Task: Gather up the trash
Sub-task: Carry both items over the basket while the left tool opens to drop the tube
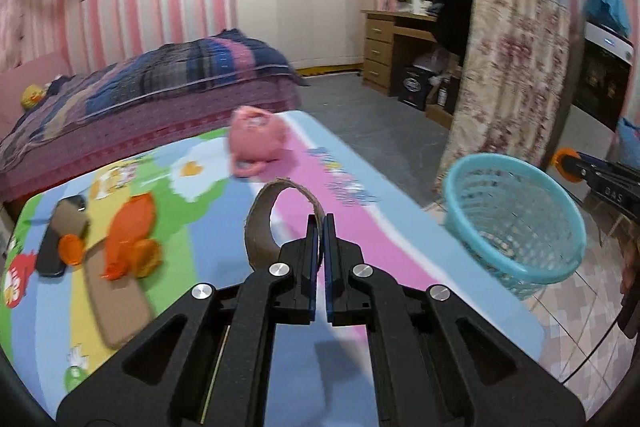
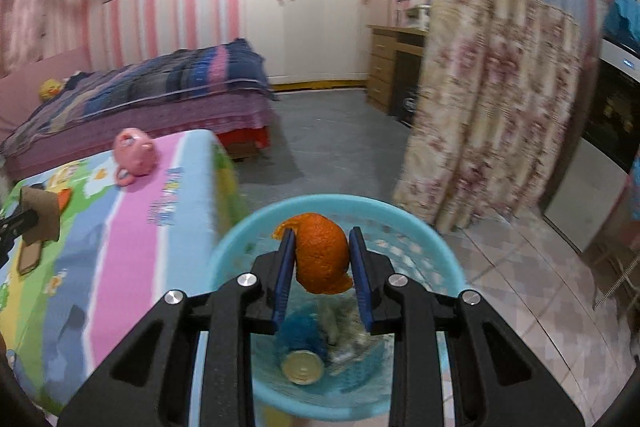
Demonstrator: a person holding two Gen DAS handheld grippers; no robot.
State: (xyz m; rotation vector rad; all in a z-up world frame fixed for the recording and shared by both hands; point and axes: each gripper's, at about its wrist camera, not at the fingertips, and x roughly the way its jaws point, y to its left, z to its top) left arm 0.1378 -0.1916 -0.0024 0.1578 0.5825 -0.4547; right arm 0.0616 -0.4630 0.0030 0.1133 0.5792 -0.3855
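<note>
My left gripper [image 1: 320,223] is shut on a brown cardboard ring [image 1: 260,223], held above the table's colourful cloth [image 1: 360,211]. Torn orange peel [image 1: 128,239] and a flat cardboard strip [image 1: 116,303] lie on the cloth to the left. A blue plastic basket [image 1: 520,277] stands on the floor past the table's right edge. In the right wrist view my right gripper [image 2: 322,239] is shut on a piece of orange peel [image 2: 320,259], directly over the basket [image 2: 240,227]. Inside lie a metal can [image 2: 303,367], blue scraps and crumpled paper.
A pink toy [image 1: 256,139] sits at the table's far end, and a dark flat object [image 1: 52,255] with a cardboard tube [image 1: 70,219] lies at its left. A bed [image 1: 160,79], a flowered curtain [image 1: 512,75] and a wooden desk [image 1: 384,43] surround the open grey floor.
</note>
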